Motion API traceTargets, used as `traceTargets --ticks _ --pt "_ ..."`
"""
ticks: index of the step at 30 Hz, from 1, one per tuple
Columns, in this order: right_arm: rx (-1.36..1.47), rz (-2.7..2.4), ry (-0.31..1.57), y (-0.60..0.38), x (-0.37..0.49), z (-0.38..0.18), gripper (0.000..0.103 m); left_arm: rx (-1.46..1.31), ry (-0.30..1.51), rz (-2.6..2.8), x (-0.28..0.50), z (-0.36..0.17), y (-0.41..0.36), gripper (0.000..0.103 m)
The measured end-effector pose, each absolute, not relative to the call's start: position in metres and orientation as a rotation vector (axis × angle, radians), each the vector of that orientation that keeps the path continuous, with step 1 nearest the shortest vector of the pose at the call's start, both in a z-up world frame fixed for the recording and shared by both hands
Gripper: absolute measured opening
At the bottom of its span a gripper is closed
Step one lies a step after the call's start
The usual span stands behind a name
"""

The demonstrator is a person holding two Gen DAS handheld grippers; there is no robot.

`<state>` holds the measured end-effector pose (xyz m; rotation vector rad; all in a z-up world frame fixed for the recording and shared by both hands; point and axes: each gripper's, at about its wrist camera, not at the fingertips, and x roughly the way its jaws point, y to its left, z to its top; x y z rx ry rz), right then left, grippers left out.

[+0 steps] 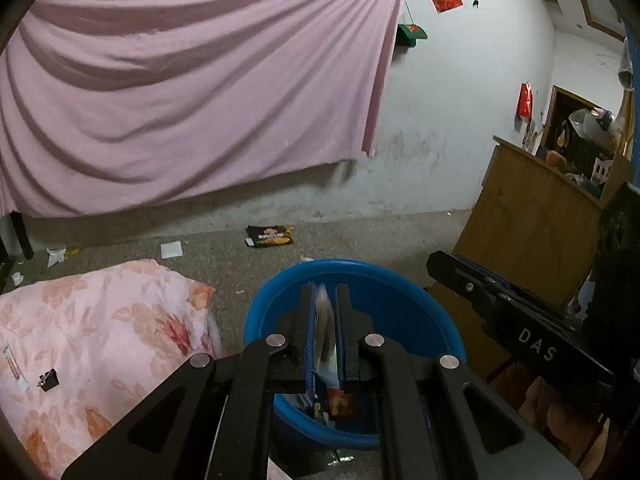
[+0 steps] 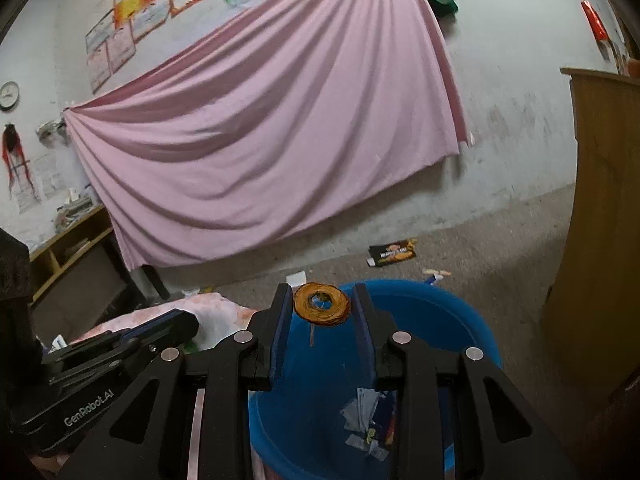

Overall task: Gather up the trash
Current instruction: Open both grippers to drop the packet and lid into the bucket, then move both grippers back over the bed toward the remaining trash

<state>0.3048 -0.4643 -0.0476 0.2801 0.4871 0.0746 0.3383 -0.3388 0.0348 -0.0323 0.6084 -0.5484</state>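
The left gripper [image 1: 325,320] is clamped on a thin, flat wrapper [image 1: 321,332] standing on edge between its 2 blue pads, directly over the blue basin [image 1: 420,304]. The wrapper looks light, limp and slick, so a pinch across its flat faces, as here, should hold it; I judge it would flutter down rather than drop cleanly.

The right gripper [image 2: 321,308] has its jaws parted, with a brown-orange ring of wound thread or bands [image 2: 322,303] sitting between the tips. It touches or nearly touches the left pad; whether the right pad bears on it I cannot tell, so the hold is uncertain. The ring looks light, soft and springy, best squeezed across its outer edge. It hangs above the basin's far rim, with paper scraps [image 2: 370,420] already lying in the basin below and behind the tips.

Ahead of both grippers, well apart on the floor, lies a black-and-orange snack packet [image 1: 270,236], and beyond the left tips a white paper scrap [image 1: 171,249].
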Motion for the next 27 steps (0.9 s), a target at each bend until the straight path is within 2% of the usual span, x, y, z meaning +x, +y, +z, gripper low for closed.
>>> traceTargets --ticks 6,10,13,16,18,20,22,24,25,26,27 --pt "0.291 0.067 0.509 -0.467 0.307 -0.05 0.029 -0.037 0.617 -0.54 0.338 0.033 -0.338 0.008" --pt "0.295 0.071 0.519 -0.466 0.311 -0.05 0.03 -0.069 0.596 -0.524 0.335 0.038 -0.326 0.032" --pt "0.293 0.068 0.516 -0.463 0.311 -0.048 0.039 -0.073 0.579 -0.499 0.333 0.044 -0.317 0.034" --pt "0.277 0.066 0.51 -0.457 0.312 -0.046 0.04 -0.053 0.563 -0.467 0.329 0.05 -0.309 0.035" --pt "0.254 0.064 0.492 -0.451 0.31 -0.043 0.042 -0.056 0.545 -0.445 0.325 0.056 -0.299 0.039" --pt "0.241 0.071 0.456 -0.445 0.306 -0.037 0.05 -0.07 0.518 -0.424 0.32 0.061 -0.287 0.053" --pt "0.234 0.079 0.411 -0.441 0.303 -0.03 0.056 -0.092 0.483 -0.401 0.314 0.068 -0.271 0.055" --pt "0.237 0.091 0.363 -0.434 0.299 -0.023 0.067 -0.105 0.452 -0.368 0.308 0.075 -0.255 0.057" --pt "0.241 0.099 0.337 -0.431 0.297 -0.019 0.075 -0.115 0.43 -0.343 0.304 0.08 -0.243 0.064" --pt "0.248 0.112 0.294 -0.427 0.293 -0.014 0.08 -0.126 0.412 -0.323 0.3 0.083 -0.234 0.076" --pt "0.251 0.122 0.269 -0.423 0.291 -0.01 0.082 -0.14 0.394 -0.305 0.297 0.086 -0.225 0.082"
